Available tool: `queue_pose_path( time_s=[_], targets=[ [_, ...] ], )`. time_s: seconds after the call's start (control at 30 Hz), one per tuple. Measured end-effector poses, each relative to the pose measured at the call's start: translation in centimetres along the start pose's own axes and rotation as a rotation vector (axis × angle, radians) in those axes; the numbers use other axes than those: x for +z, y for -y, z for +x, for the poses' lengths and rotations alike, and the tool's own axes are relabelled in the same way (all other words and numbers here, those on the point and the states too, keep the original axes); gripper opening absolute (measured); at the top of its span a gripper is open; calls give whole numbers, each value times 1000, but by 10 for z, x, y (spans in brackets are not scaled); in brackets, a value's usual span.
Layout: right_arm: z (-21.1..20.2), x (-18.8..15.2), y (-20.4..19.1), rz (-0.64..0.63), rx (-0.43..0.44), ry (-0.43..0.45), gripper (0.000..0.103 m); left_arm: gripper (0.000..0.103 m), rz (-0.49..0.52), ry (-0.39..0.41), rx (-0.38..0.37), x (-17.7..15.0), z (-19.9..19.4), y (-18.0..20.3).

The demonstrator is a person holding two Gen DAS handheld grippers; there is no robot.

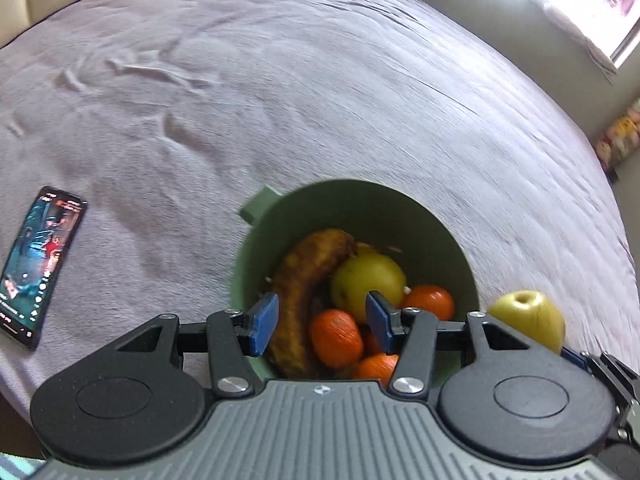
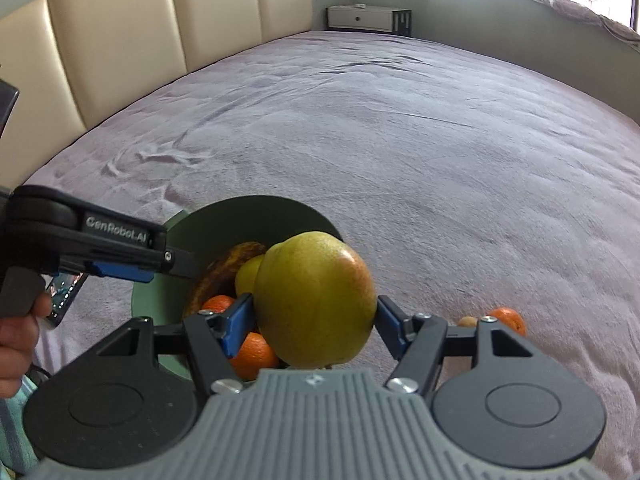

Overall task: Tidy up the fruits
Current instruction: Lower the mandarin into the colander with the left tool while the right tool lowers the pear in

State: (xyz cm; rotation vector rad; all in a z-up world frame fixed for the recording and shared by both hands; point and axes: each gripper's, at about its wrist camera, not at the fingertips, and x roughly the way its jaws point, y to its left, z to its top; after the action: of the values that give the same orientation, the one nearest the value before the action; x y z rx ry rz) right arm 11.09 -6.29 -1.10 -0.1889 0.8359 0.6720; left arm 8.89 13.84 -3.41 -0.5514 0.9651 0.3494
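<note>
A green bowl (image 1: 360, 204) on the bed holds a browned banana (image 1: 304, 272), a yellow-green apple (image 1: 368, 280) and several oranges (image 1: 336, 334). My left gripper (image 1: 320, 322) hangs open just above the bowl's near side, with nothing pressed between its blue pads. My right gripper (image 2: 315, 326) is shut on a second yellow-green apple (image 2: 316, 300), held above the bowl's (image 2: 256, 216) right edge. That apple (image 1: 528, 320) also shows at the right of the left wrist view. In the right wrist view, the left gripper (image 2: 160, 266) reaches in from the left over the bowl.
A lit phone (image 1: 40, 264) lies on the mauve bedspread (image 1: 320, 100) left of the bowl. One orange (image 2: 506, 318) and a small tan piece (image 2: 467, 322) lie on the bed to the right. A padded headboard (image 2: 120, 32) and a low cabinet (image 2: 368, 18) stand beyond.
</note>
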Motion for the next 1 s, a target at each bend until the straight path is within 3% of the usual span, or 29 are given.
queue_pose_path(
  time_s=[0.6,1.0],
  targets=[
    [44,24,-39,-198,49,-65,63,59,-100,32,24,10,7,-22],
    [78,17,-41,-234,24,-127,63,59,-67,14,26,7,14,-13]
  ],
)
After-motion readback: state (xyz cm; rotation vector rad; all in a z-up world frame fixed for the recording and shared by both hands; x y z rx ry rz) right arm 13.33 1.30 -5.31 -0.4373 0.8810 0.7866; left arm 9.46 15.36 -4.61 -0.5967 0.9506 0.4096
